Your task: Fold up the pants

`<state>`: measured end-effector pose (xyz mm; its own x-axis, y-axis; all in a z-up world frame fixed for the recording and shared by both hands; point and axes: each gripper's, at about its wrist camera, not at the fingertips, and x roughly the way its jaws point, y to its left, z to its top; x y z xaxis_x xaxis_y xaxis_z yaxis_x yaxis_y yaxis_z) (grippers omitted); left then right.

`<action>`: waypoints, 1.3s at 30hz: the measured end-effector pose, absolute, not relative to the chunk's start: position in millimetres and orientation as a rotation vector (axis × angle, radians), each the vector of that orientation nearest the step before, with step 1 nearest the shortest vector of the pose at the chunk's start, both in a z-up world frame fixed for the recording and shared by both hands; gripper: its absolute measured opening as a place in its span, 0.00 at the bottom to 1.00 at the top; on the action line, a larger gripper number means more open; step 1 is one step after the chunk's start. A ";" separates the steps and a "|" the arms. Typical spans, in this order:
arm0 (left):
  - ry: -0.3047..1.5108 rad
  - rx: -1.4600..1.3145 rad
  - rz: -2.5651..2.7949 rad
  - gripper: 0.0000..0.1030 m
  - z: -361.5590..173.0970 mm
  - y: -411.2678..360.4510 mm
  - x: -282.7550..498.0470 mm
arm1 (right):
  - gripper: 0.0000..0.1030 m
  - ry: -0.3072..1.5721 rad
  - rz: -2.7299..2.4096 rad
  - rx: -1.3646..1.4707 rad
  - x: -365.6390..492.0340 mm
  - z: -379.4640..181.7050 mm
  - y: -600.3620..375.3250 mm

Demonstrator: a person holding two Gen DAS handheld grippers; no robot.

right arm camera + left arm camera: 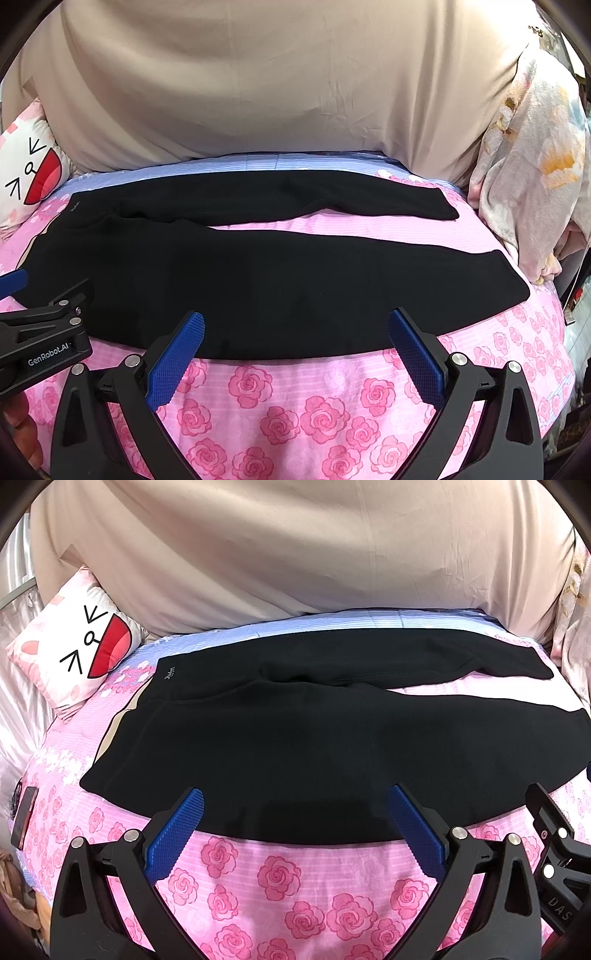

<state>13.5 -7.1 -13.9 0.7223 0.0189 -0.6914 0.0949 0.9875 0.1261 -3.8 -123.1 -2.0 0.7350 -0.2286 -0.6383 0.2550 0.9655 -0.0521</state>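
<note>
Bedroom setup: pink rose-print quilted bedspread (pixel 280 882) as the work surface, beige draped sheet (pixel 295 554) behind it, white cartoon-face cushion (pixel 74 653) at the left, pale floral blanket (pixel 532 177) bunched at the right edge.

Black soft knit pants (pixel 295 746) lie flat across the bedspread, waistband to the left, both legs running right. Legs are splayed in a shallow V with a strip of pink showing between them. Far leg is slightly rumpled near the crotch seam; near leg is smooth.

Left gripper (pixel 295 812) hovers at the near edge of the near leg, blue ribbed pads spread wide, holding nothing. Right gripper (pixel 295 336) is in the same posture further along that leg, jaws also spread wide and empty. Each gripper's body shows at the edge of the other's view, so they sit side by side.

Handling guess: light, limp, stretchy fabric, zero stiffness. It will drape and sag from any pinch point and likely drag on the quilted surface (some friction, not slippery). Nothing fragile.

Where to grab, as I read it: near leg's outer edge, one pinch toward the waistband/hip and one toward the cuff, then lift it over onto the far leg. Pinch one leg only, or the bedspread may come up too.

Containers: none visible.
</note>
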 end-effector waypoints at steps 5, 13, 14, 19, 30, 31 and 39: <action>0.769 0.144 -0.047 0.95 -13.8 -2.2 21.7 | 0.95 0.690 -0.271 0.032 2.7 -0.8 -129.5; 0.768 0.055 0.016 0.95 3.0 60.7 118.8 | 0.95 0.679 -0.356 0.114 64.4 16.0 -252.5; 0.762 0.063 0.041 0.95 4.2 68.0 133.4 | 0.95 0.679 -0.379 0.103 76.4 15.6 -270.3; 0.789 0.090 0.151 0.95 1.4 116.8 222.6 | 0.95 0.710 -0.404 0.101 149.7 13.5 -370.9; 0.928 -0.061 0.247 0.95 -25.6 232.4 361.9 | 0.93 0.874 -0.447 0.107 284.5 -33.4 -504.0; 0.949 -0.069 0.239 0.95 -32.1 240.2 371.3 | 0.93 0.891 -0.452 0.112 291.3 -39.2 -510.6; 1.093 -0.181 0.172 0.95 -78.5 270.4 416.4 | 0.86 0.933 -0.386 0.217 323.2 -73.0 -530.9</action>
<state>416.4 270.4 -78.5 0.4492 0.0493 -0.8921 -0.2270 0.9720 -0.0606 323.2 -530.9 -73.0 0.5340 -0.2287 -0.8140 0.4134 0.9104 0.0154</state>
